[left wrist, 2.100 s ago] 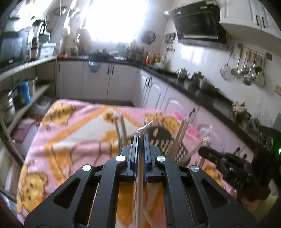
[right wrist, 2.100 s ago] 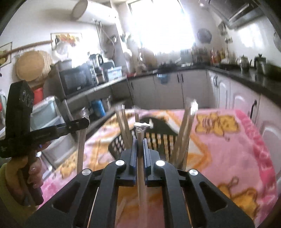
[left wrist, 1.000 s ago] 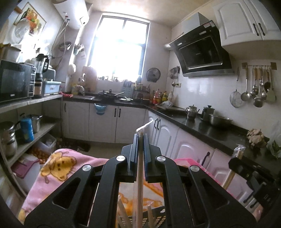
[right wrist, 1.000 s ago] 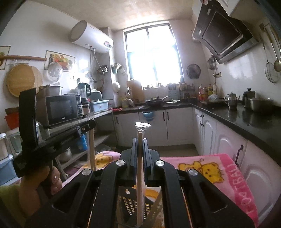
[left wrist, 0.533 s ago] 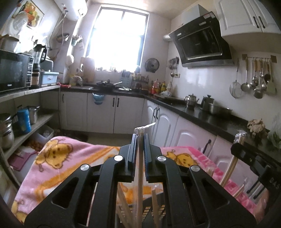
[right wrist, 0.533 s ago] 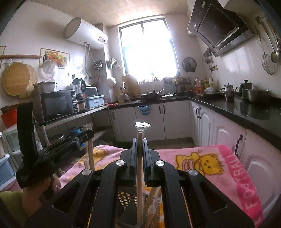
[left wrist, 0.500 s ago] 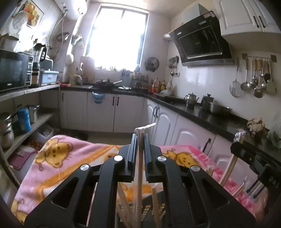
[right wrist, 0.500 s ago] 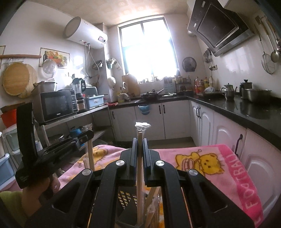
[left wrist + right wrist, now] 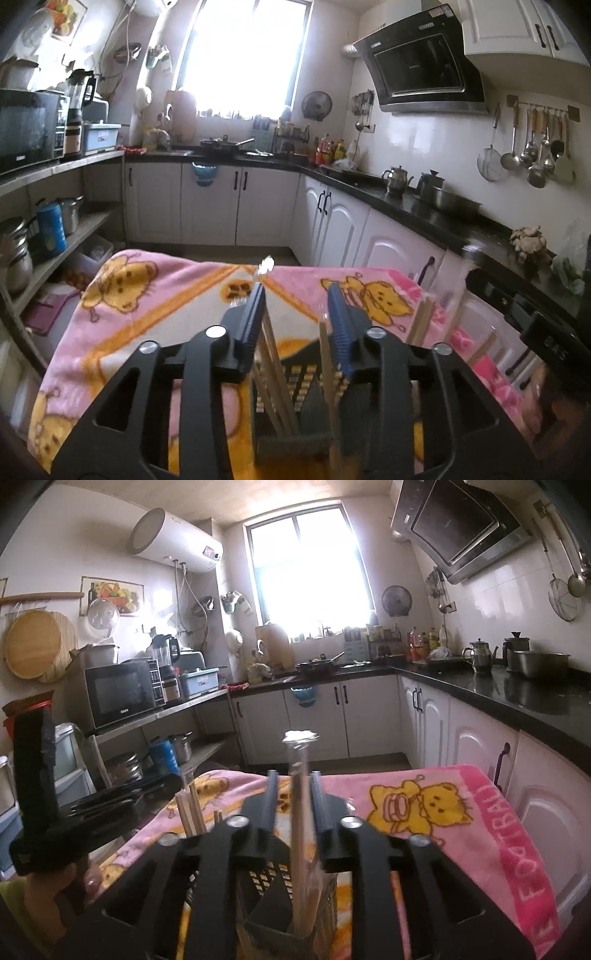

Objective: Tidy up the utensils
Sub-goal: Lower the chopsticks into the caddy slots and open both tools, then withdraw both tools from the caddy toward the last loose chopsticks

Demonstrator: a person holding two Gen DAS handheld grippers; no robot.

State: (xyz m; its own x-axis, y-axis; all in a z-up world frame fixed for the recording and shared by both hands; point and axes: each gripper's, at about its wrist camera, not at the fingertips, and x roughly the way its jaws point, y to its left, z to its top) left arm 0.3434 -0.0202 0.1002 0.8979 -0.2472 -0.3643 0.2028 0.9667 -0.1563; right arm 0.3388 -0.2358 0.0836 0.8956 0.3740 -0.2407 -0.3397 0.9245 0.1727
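Left wrist view: the left gripper [image 9: 297, 295] stands with its jaws apart; they have just been opening. A wrapped pair of chopsticks [image 9: 271, 332] lies in the gap, leaning against the left pad, its wrapper tip rising above the fingers. The right pad touches nothing. The lower end of the pair sits in the black slotted holder [image 9: 295, 413], which stands on the pink cartoon blanket [image 9: 147, 295]. More chopsticks [image 9: 421, 325] lean out of the holder at the right. At the right edge, part of the other gripper's black body [image 9: 546, 350] shows.

Right wrist view: the right gripper [image 9: 293, 784] has its jaws slightly apart; they have just been opening. A wrapped pair of chopsticks [image 9: 299, 812] stands upright in the gap, with clear space on both sides, and its lower end is in the holder [image 9: 273, 886]. Bare chopsticks [image 9: 190, 812] lean out of the holder at the left. The left gripper [image 9: 162, 784] is seen side-on at the left, held by a hand [image 9: 55, 890]; its jaw state cannot be told from here.
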